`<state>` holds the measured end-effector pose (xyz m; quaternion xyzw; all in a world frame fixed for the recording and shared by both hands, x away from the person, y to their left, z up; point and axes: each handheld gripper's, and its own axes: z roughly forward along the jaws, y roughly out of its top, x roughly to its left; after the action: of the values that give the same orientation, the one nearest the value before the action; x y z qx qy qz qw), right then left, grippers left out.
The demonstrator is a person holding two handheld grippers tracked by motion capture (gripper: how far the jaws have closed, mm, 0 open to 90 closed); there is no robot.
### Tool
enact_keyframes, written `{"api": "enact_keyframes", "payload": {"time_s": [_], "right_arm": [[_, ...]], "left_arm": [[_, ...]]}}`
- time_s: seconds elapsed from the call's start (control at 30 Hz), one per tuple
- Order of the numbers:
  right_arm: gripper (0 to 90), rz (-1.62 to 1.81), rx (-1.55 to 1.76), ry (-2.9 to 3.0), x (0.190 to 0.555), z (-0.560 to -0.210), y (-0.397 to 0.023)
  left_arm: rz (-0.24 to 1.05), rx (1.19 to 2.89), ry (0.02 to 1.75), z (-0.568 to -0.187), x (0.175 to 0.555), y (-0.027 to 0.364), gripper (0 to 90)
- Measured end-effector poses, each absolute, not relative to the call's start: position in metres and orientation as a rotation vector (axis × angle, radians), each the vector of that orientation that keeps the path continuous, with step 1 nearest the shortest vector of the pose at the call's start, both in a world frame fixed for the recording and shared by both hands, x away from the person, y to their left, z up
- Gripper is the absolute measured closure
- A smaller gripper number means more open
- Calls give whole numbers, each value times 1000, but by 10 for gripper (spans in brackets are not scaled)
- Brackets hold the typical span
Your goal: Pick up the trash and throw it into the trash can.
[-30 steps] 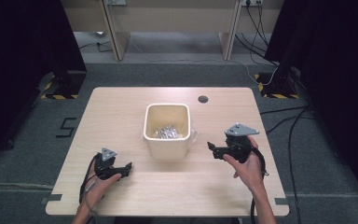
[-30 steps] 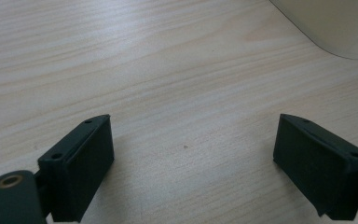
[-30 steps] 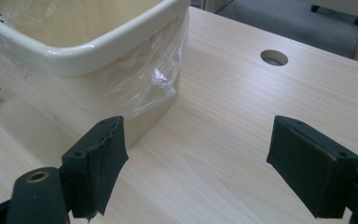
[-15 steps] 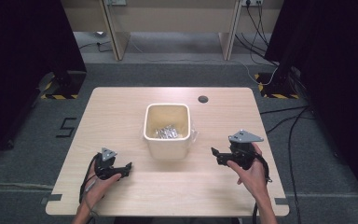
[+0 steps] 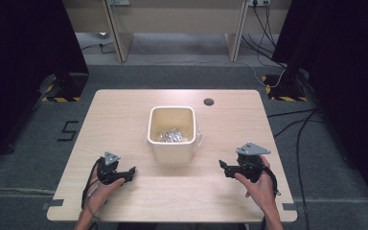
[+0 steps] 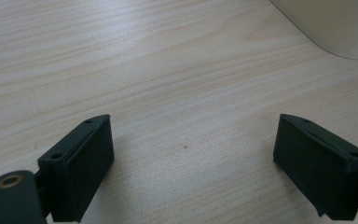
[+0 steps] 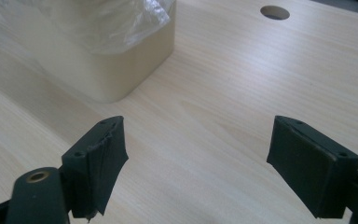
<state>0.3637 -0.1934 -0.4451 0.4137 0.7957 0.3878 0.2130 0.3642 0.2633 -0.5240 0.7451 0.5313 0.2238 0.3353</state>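
High view has a cream bin (image 5: 171,139) sitting pretty much dead centre on the wooden table (image 5: 124,115), with a clear plastic liner (image 5: 199,139) hanging over its right rim and some crumpled shiny stuff (image 5: 172,135) at the bottom, can't really say what it is. My guess is the bin sits in the middle so either hand can get at it equally. The left gripper (image 5: 130,171) is down low near the front left of the table, pointing roughly toward the bin, and the right gripper (image 5: 222,166) mirrors it on the other side, held in a hand (image 5: 256,184) a bit off the surface. Both look like they're just parked, ready to go in. Left gripper view has its jaws spread wide over bare wood, nothing between them, a corner of the bin up top right. Right gripper view is the same deal: jaws wide apart, empty, touching nothing, aimed near the bin's corner and the liner, with the cable hole (image 7: 274,12) farther back.
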Motion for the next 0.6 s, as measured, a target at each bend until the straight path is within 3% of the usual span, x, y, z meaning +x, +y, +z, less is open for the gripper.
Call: {"api": "enact_keyframes", "payload": {"time_s": [0.6], "right_arm": [[187,1032,1182,2253,350,-479,-190]], "left_arm": [[584,1944,1386,-524,364,263,111]]}}
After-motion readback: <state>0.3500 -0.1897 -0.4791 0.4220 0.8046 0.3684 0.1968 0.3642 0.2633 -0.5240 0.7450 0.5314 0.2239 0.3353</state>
